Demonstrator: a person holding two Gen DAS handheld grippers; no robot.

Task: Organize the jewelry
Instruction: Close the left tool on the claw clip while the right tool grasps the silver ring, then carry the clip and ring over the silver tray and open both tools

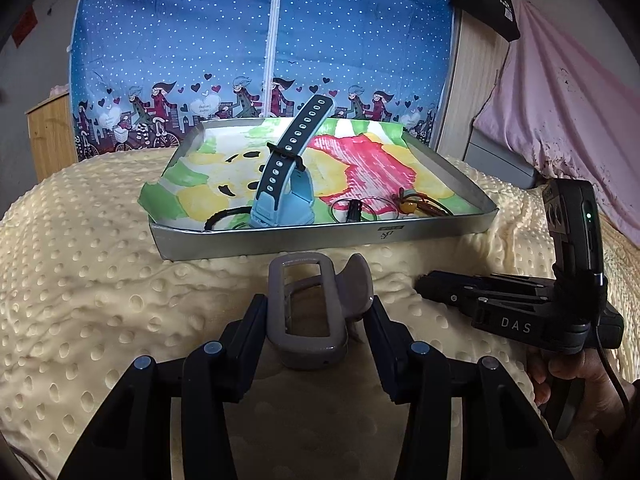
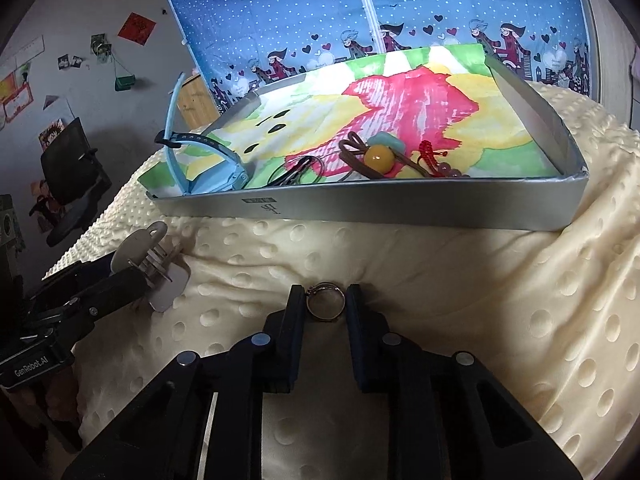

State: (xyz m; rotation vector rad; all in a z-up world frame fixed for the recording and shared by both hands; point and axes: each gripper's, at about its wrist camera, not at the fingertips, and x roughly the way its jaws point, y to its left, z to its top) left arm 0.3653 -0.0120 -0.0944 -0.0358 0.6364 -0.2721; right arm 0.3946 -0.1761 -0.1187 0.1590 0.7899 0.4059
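Already the left gripper point(image 1: 316, 312) clamps a taupe plastic claw hair clip point(image 1: 308, 312), while the right gripper point(image 2: 325, 300) has narrowed onto a thin silver metal ring point(image 2: 325, 300), both low over the cream dimpled blanket point(image 2: 440, 280), just in front of the shallow silver tray point(image 2: 360, 210) with its painted paper lining. The ring is the weak point: held only by its rim, it could twist out on lifting and sink into the blanket's dimples. The clip, gripped across its smooth sides, might slip too. The pale blue watch point(image 1: 280, 196) standing on edge in the tray could topple if bumped during placing.
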